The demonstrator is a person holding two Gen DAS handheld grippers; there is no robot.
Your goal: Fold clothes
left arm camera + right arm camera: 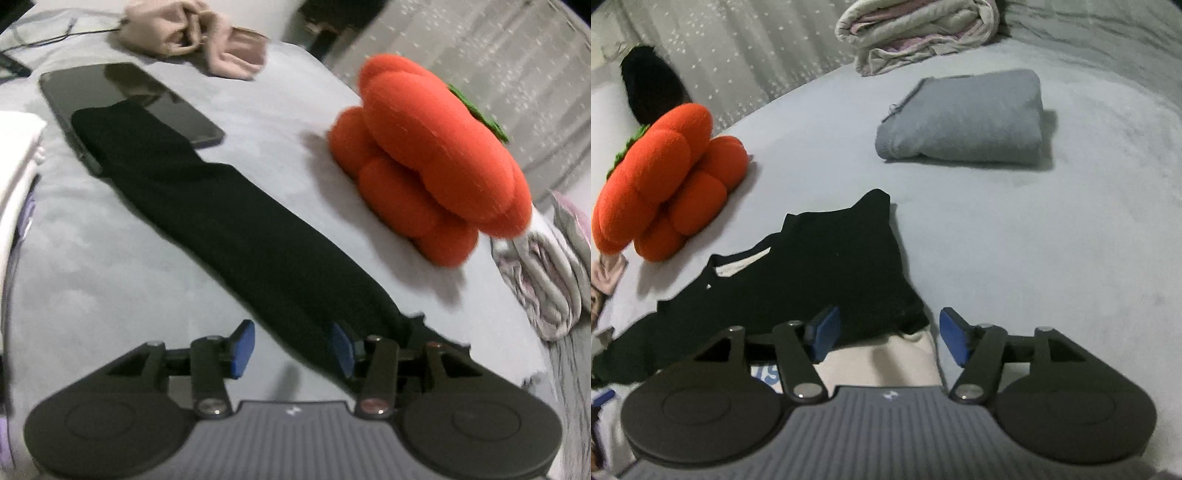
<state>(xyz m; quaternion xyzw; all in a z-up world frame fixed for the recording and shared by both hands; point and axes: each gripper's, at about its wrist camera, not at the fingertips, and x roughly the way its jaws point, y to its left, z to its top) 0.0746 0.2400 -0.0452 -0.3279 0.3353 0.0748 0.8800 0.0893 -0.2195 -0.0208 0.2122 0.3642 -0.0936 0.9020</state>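
My left gripper (293,349) and right gripper (884,332) gape over the black garment (221,221) — blue lettering beneath, unreadable.

Left wrist view: whole frame smeared by motion blur. Far end of black garment (207,206) overlies dark phone (122,99); phone's near part hidden beneath it. Near end of garment passes behind right finger of left hand-held gripper (291,349); contact not resolvable. White object (18,155) cut by left edge, unidentifiable. Patterned bundle (543,288) cut by right edge.

Right wrist view: cream item (905,354) mostly hidden under black garment and the right hand-held gripper (886,334) body; blue print on it unreadable. Pink cloth (605,277) cut by left edge. Black object (650,85) behind orange plush (665,177), partly covered, identity unclear.
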